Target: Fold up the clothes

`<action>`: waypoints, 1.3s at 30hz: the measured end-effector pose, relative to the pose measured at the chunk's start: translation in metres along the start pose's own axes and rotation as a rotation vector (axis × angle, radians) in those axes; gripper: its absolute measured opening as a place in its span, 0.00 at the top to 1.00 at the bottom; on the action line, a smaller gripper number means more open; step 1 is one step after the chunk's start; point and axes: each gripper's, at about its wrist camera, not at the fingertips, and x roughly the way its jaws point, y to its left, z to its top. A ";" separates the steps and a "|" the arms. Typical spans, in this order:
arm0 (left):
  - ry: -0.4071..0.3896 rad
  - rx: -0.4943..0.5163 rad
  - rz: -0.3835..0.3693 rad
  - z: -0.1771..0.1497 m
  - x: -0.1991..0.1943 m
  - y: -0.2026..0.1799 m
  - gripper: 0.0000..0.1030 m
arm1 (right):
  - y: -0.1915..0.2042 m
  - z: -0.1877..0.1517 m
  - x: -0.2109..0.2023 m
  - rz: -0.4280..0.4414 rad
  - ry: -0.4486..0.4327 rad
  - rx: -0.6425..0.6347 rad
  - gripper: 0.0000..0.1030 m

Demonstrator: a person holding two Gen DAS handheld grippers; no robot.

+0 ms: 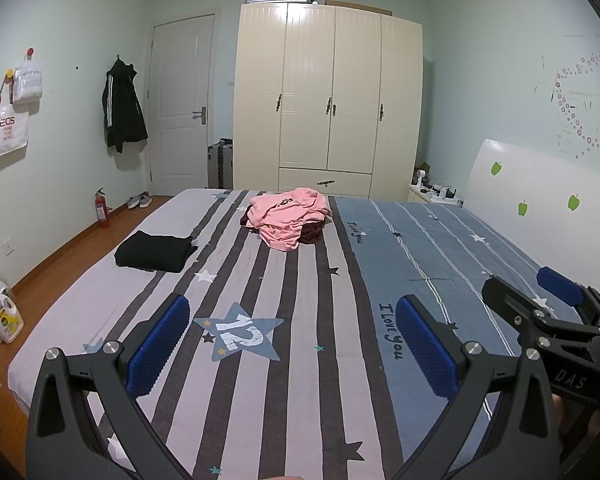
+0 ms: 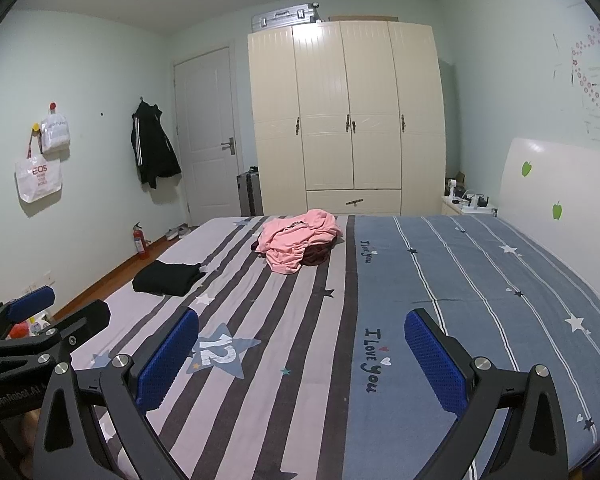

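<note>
I hold my left gripper (image 1: 292, 344) and right gripper (image 2: 302, 354) spread wide, empty; the pink top (image 1: 290, 216) heaps limp near the bed's (image 1: 320, 400) far edge; soft, light, I'd pinch its hem.

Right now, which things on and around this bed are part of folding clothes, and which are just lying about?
For the job: pink garment, dark red garment under it, folded black garment, bed.

Just about: fire extinguisher, shoes, hanging jacket, tote bag, detergent bottle.

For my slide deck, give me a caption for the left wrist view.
Open left gripper above the striped bed, a folded black garment and pink clothes pile ahead.
</note>
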 end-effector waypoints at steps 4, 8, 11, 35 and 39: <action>-0.005 0.006 0.007 0.000 -0.001 -0.001 0.01 | 0.000 0.001 -0.001 0.000 -0.003 -0.003 0.01; -0.006 0.005 0.011 0.000 -0.001 -0.001 0.01 | 0.000 0.001 -0.001 0.000 -0.004 -0.001 0.01; -0.006 0.006 0.012 0.000 0.000 -0.002 0.01 | -0.001 0.002 -0.002 0.000 -0.005 0.000 0.01; -0.001 0.023 0.017 -0.048 0.081 0.022 0.01 | -0.011 -0.029 0.067 -0.010 0.061 0.009 0.01; -0.029 0.027 -0.049 -0.072 0.147 0.038 0.01 | -0.018 -0.055 0.129 -0.039 0.037 0.003 0.01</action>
